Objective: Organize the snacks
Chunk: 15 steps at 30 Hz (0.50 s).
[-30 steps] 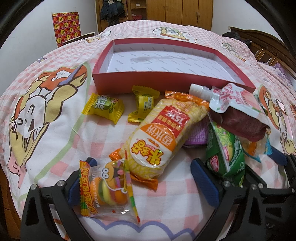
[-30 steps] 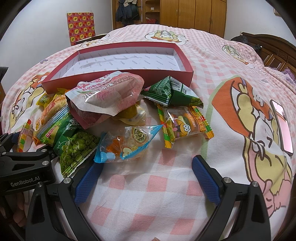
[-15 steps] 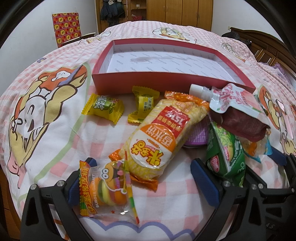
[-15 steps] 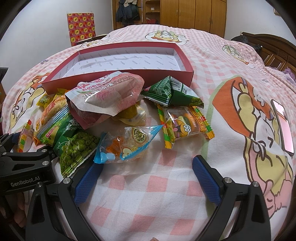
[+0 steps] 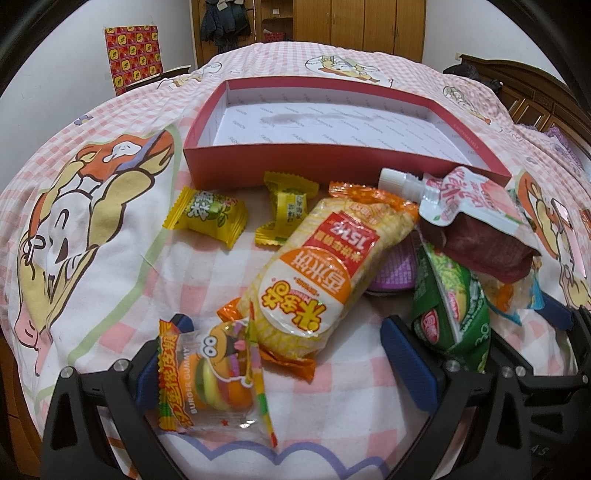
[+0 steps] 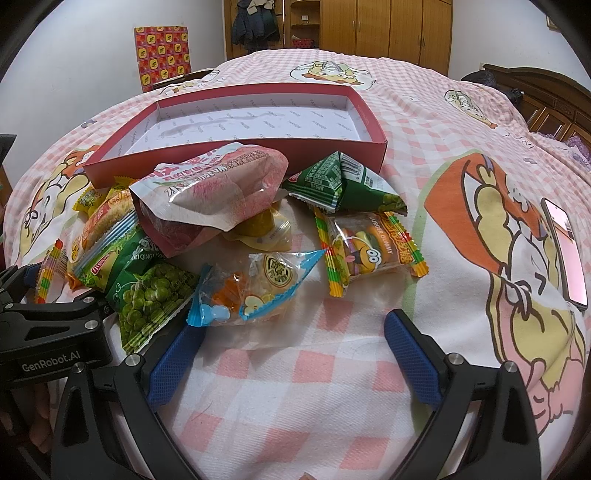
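Observation:
An empty red box (image 5: 280, 162) (image 6: 236, 153) lies on the bed behind a heap of snacks. In the left wrist view my left gripper (image 5: 284, 360) is open, low over the sheet; a burger gummy pack (image 5: 210, 376) rests over its left finger, and an orange rice cracker pack (image 5: 321, 273) lies between the fingers. Two yellow candies (image 5: 208, 216) (image 5: 288, 208) sit near the box. A pink spout pouch (image 5: 465, 206) (image 6: 221, 184) tops the heap. My right gripper (image 6: 291, 360) is open over bare sheet, just short of a clear jelly bag (image 6: 255, 291), a green pea pack (image 6: 147, 299) and a second burger gummy pack (image 6: 369, 251).
A green triangular pack (image 6: 340, 184) lies by the box corner. A phone (image 6: 565, 251) lies on the bed at the right. The left gripper's black body (image 6: 48, 332) shows at the left edge. A patterned chair (image 5: 135, 55) and wooden wardrobes (image 6: 384, 29) stand beyond the bed.

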Motion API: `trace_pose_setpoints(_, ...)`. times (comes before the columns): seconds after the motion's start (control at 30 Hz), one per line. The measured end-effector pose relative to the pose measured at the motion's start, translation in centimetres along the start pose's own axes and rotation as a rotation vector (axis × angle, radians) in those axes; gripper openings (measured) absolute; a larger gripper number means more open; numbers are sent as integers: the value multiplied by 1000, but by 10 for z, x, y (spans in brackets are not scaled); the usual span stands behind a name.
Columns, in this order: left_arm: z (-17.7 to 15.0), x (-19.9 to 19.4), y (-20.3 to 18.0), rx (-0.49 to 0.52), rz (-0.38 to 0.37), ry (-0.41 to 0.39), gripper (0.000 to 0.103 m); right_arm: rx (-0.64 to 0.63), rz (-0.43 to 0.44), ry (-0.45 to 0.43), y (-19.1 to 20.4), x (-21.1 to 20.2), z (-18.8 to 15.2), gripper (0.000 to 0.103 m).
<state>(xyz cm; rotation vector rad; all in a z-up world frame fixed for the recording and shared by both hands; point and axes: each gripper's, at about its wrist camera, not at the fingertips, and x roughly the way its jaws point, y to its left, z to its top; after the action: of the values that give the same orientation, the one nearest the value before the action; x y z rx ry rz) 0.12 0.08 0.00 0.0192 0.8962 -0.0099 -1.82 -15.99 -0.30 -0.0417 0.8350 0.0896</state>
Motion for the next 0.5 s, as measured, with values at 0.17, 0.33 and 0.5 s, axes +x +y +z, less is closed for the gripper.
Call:
trace_pose_setpoints(0.17, 0, 0, 0, 0, 0, 0, 103, 0, 0, 0, 0, 0, 0, 100)
trace_pose_setpoints(0.33, 0, 0, 1, 0, 0, -1, 103, 0, 0, -1, 0, 0, 0, 100)
trace_pose_setpoints(0.5, -1, 0, 1, 0, 0, -1, 103, 1, 1, -1, 0, -1, 0, 100)
